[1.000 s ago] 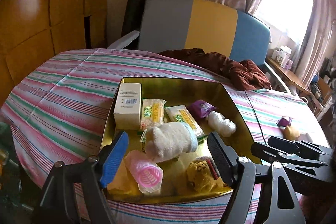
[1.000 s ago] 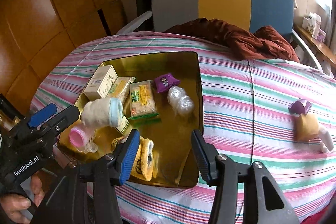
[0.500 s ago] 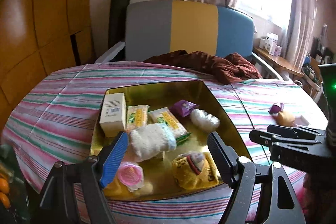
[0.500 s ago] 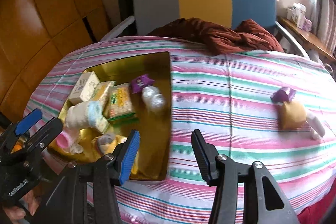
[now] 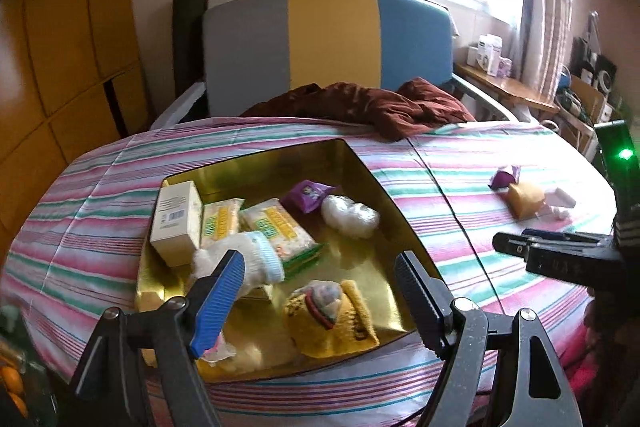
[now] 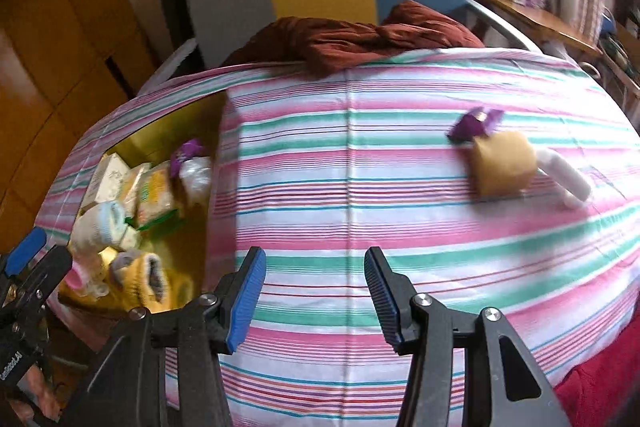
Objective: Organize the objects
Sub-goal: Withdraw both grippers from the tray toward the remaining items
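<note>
A: Right gripper (image 6: 314,293), near end first. Jaws parted, nothing between them, only striped tablecloth (image 6: 360,219) under the gap.

B: And the left gripper (image 5: 320,297)?

A: Jaws spread wider, empty too. It hangs over the near end of the gold tray (image 5: 400,215); the yellow knit piece (image 5: 332,319) sits just below the gap, the white sock (image 5: 248,263) by its left jaw.

B: What remains outside the tray?

A: Three pieces clustered well beyond the right jaws, off to their right: a tan block (image 6: 502,163), a purple packet (image 6: 474,125) touching its far side, a white roll (image 6: 564,175) against its right side.

B: Handling?

A: My guess: all light. The tan block looks soft-edged, perhaps wrapped or spongy; take it across its two flat sides, mid-height. The packet is probably crinkly and slippery, so pinch it at the body, not the twisted end. The roll may trundle off if nudged.

B: Risk?

A: Crowding. Closing on the block could shove its neighbours.
</note>
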The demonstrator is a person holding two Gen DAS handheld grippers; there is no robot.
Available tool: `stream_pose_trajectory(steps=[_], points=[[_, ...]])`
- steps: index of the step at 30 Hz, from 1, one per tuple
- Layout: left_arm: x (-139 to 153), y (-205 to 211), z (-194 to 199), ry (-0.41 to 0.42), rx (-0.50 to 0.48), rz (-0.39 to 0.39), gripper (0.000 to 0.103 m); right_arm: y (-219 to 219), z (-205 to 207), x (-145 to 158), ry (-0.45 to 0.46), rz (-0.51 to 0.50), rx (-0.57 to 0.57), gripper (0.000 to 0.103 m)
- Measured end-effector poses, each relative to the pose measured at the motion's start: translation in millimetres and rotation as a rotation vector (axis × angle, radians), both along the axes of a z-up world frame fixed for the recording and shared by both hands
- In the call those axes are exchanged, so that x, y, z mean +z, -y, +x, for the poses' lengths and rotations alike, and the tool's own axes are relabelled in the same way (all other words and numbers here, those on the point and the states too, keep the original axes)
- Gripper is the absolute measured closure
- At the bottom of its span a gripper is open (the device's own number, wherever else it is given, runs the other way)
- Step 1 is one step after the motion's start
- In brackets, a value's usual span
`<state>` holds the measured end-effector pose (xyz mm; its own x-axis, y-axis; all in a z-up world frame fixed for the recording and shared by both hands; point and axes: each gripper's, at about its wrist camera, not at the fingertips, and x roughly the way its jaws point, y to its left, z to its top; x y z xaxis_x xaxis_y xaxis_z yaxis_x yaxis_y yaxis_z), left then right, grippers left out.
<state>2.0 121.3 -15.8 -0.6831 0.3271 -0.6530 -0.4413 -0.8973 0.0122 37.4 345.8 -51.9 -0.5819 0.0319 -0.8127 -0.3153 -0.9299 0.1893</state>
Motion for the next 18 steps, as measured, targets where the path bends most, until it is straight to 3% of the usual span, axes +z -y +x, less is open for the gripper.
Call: stream_pose_trajectory(steps=[18], points=[[-3,-53,16,0.0,-0.149,-0.048,0.025,-66,24,5,0.009,-0.001,-0.143,0.051]])
